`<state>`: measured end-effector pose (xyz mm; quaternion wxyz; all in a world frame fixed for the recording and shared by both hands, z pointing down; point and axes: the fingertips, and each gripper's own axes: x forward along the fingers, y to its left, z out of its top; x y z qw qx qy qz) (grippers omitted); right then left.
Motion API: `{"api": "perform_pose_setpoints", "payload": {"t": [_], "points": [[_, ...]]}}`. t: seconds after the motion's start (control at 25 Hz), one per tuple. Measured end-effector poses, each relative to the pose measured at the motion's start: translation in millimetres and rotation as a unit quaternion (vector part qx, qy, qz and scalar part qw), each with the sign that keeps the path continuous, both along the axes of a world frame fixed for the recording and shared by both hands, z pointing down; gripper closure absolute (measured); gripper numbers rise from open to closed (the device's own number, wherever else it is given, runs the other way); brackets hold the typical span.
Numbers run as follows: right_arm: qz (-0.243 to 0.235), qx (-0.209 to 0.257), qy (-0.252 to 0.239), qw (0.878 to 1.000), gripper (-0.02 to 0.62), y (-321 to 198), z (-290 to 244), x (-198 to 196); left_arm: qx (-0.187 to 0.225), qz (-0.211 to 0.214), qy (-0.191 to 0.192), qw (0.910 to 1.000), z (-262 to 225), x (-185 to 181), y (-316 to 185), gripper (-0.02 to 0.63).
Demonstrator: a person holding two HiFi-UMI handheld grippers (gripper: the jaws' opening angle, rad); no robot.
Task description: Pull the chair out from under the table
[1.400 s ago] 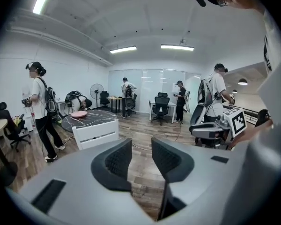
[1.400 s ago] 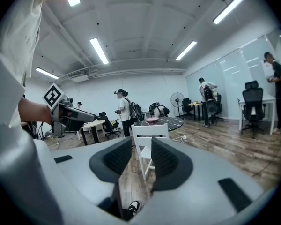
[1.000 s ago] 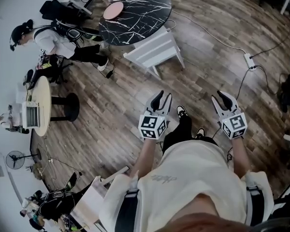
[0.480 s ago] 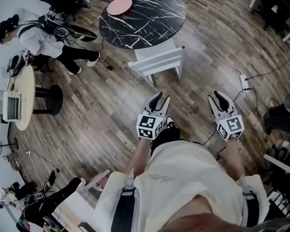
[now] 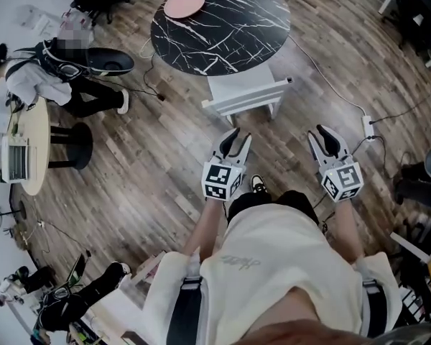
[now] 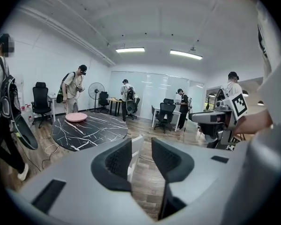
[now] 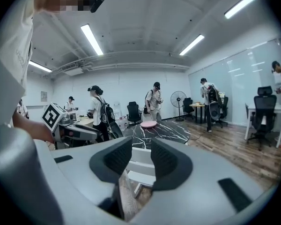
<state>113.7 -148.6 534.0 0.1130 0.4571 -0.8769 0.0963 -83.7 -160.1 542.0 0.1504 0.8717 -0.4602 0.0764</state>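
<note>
A white chair (image 5: 244, 99) stands with its seat partly under the round black marble table (image 5: 223, 20), its back toward me. A pink disc (image 5: 184, 3) lies on the table's far left. My left gripper (image 5: 237, 139) hovers just short of the chair's back, open, with nothing between its fingers. Open and empty too, my right gripper (image 5: 323, 135) is level with it, to the right of the chair. In the left gripper view the chair (image 6: 136, 146) shows through the gap between the jaws. The right gripper view has the chair (image 7: 140, 165) close ahead, before the table (image 7: 161, 130).
A power strip (image 5: 368, 126) with cables lies on the wood floor to the right. At the left a person (image 5: 50, 74) with a backpack stands by a small round table (image 5: 25, 146) and a black stool (image 5: 72, 146). Office chairs (image 5: 416, 13) stand at the back right.
I have walked toward the table: chair and table now lie nearer and more centred. Both grippers have come up close to the chair's back, still apart from it.
</note>
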Motion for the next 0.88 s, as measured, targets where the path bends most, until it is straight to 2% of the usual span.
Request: {"api": "perform_pose_setpoints", "payload": {"t": [0.2,0.36,0.48,0.56,0.68,0.8,0.84,0.88], "points": [[-0.01,-0.003,0.018,1.0,0.462,-17,0,-4,-0.003,-0.015,-0.007,0.9999,0,-9,-20,0.463],[-0.039,-0.006,0.037,0.999,0.462,-38,16,-8,-0.008,-0.024,-0.024,0.9994,0,-10,-44,0.463],[-0.069,-0.006,0.035,0.997,0.462,-72,24,-17,-0.01,-0.03,-0.038,0.9988,-5,-8,-76,0.463],[-0.092,-0.007,0.025,0.995,0.462,-100,21,-26,-0.015,-0.039,-0.034,0.9985,-12,-9,-99,0.463],[-0.131,0.027,0.032,0.99,0.463,-149,7,-41,-0.003,-0.05,-0.022,0.9985,-31,-11,-138,0.463],[-0.165,0.05,0.039,0.984,0.463,-183,3,-59,0.006,-0.057,-0.048,0.9972,-35,-18,-168,0.463],[-0.171,0.05,0.029,0.984,0.463,-189,4,-63,0.005,-0.061,-0.043,0.9972,-38,-19,-174,0.463],[-0.175,0.047,0.02,0.983,0.463,-195,3,-67,0.003,-0.067,-0.022,0.9975,-44,-21,-180,0.463]]}}
